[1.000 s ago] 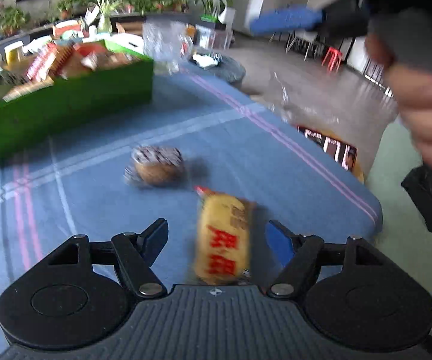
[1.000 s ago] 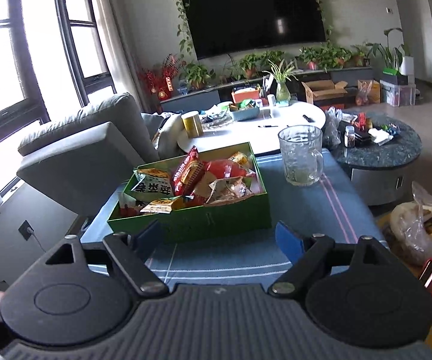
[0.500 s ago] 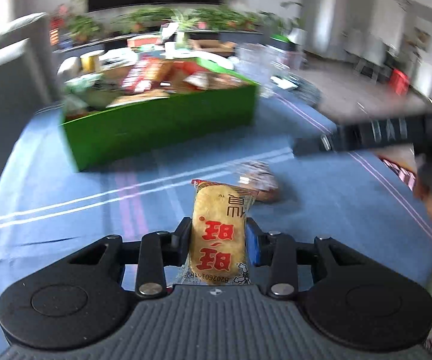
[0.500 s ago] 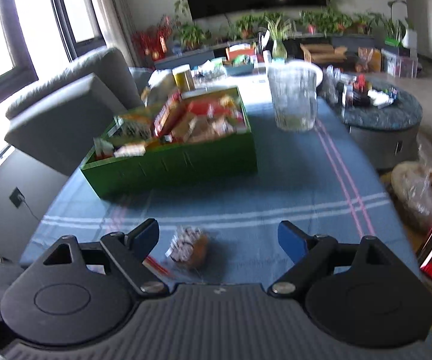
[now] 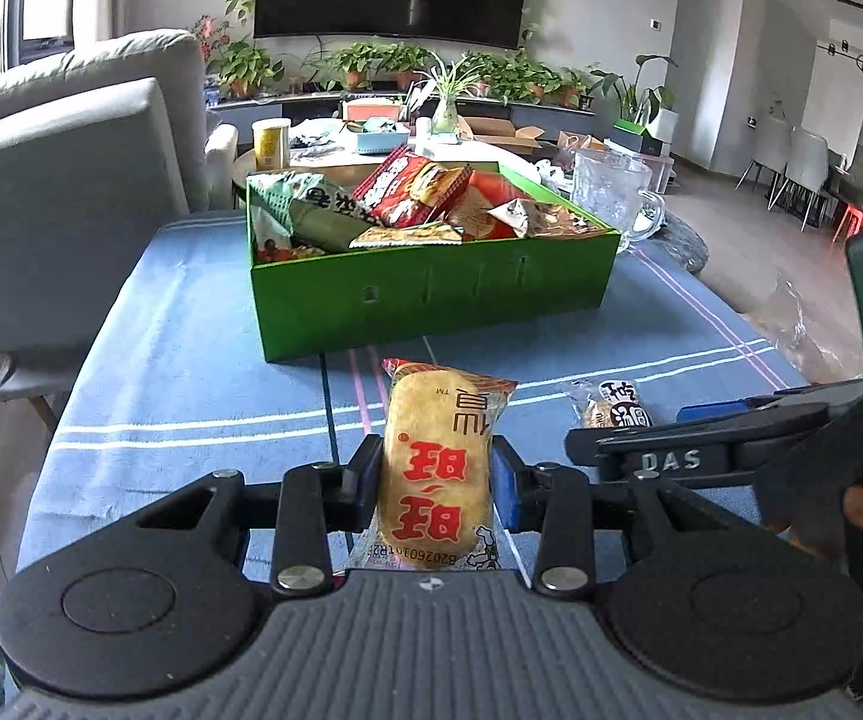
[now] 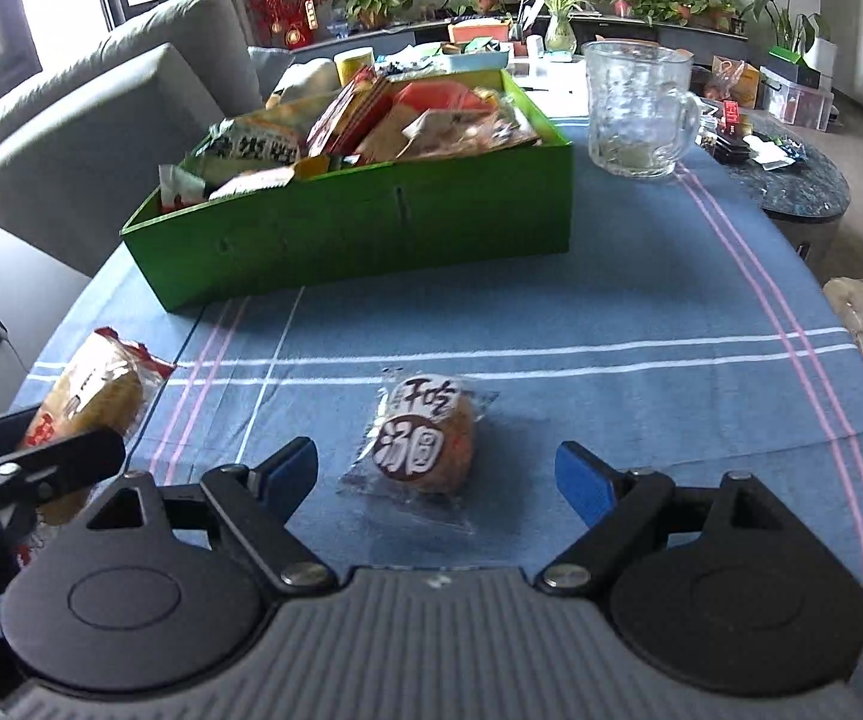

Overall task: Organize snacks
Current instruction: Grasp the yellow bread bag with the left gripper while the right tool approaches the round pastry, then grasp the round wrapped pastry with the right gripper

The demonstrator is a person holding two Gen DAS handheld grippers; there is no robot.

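flanking round snack (image 6: 425, 441), right hand-held gripper (image 6: 437, 474) spread on open cloth (image 6: 641, 300).

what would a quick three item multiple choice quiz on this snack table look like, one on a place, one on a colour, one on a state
1. Where does the round brown cake in a clear wrapper lie?
A. in the box
B. on the blue striped tablecloth, in front of the right gripper
C. in the glass mug

2. What colour is the open cardboard box that holds the snack packets?
A. green
B. red
C. white

3. What is the state of the left gripper?
A. open and empty
B. shut on the glass mug
C. shut on the yellow rice cracker packet with red print

Answers:
1 B, the cake rests on the cloth, ahead of the open blue pads.
2 A, the walls are bright green in both views.
3 C, both fingers press the packet's sides.
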